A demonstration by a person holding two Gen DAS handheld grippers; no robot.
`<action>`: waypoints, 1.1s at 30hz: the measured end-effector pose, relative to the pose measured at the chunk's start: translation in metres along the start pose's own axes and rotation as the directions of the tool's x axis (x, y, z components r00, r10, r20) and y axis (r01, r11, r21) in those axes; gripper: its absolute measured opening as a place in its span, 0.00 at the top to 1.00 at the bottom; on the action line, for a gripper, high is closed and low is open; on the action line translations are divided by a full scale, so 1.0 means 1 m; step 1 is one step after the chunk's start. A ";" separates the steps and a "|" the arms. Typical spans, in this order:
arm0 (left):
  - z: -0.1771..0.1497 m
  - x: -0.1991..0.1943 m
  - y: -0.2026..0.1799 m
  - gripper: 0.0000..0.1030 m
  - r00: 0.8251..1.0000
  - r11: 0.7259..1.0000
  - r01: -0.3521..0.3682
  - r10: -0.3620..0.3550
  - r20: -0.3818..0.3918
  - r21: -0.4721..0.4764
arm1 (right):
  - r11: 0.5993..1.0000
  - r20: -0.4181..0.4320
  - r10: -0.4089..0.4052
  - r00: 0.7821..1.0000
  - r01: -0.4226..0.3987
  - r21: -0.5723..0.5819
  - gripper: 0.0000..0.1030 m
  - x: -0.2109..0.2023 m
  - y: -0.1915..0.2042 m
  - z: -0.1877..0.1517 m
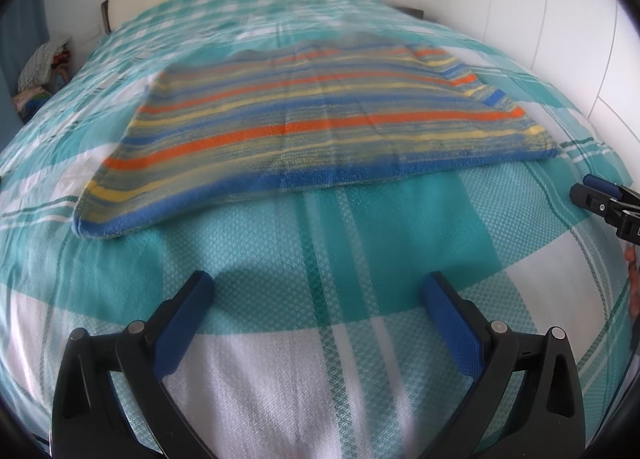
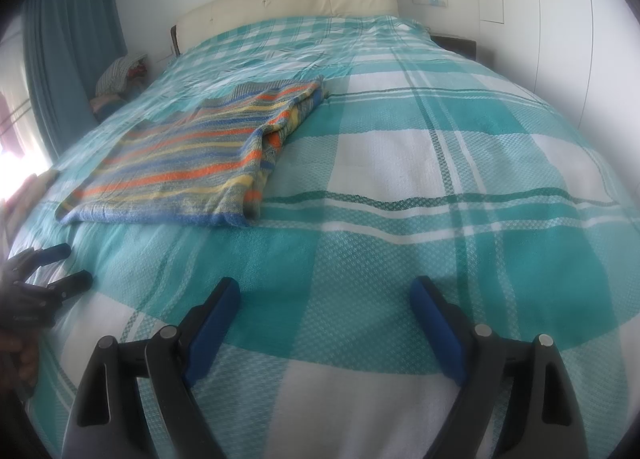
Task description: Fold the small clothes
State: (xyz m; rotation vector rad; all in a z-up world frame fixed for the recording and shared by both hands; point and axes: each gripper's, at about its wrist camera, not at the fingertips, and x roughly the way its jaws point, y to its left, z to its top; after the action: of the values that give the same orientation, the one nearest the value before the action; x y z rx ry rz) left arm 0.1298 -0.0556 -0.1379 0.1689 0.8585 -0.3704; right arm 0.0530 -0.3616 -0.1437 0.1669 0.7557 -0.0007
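Teal-and-white checked bedspread (image 2: 400, 163) carries the striped orange, yellow and blue knitted garment (image 1: 320, 119), lying flat ahead. My left gripper (image 1: 318, 291) and right gripper (image 2: 325, 295) gape empty; I'd pinch both near hem corners evenly.

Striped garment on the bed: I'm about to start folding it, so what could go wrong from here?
The striped garment already lies doubled, its right edge bunched; pinching there may catch only one layer. It lies on a loose checked bedspread, so closing tongs could grab that too. Both tongs, left and right, stand open, short of it.
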 end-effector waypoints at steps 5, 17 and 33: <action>0.000 0.000 0.000 0.00 1.000 1.000 -0.001 0.001 -0.001 0.000 | 1.000 0.000 0.000 1.000 0.000 0.000 0.16 0.000 0.000 0.000; -0.001 -0.002 0.001 0.00 1.000 1.000 -0.007 0.007 0.007 0.000 | 1.000 0.000 -0.004 1.000 0.004 -0.001 0.16 0.000 0.000 0.000; 0.068 0.004 -0.121 0.03 0.966 0.907 0.193 -0.241 0.088 0.374 | 0.913 -0.090 0.360 0.929 -0.331 0.240 0.25 0.041 -0.057 0.104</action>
State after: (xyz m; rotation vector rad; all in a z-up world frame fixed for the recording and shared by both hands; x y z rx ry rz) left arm 0.1339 -0.1882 -0.0963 0.3887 0.6716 -0.7438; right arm 0.1508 -0.4312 -0.1058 0.5170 0.8495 0.2678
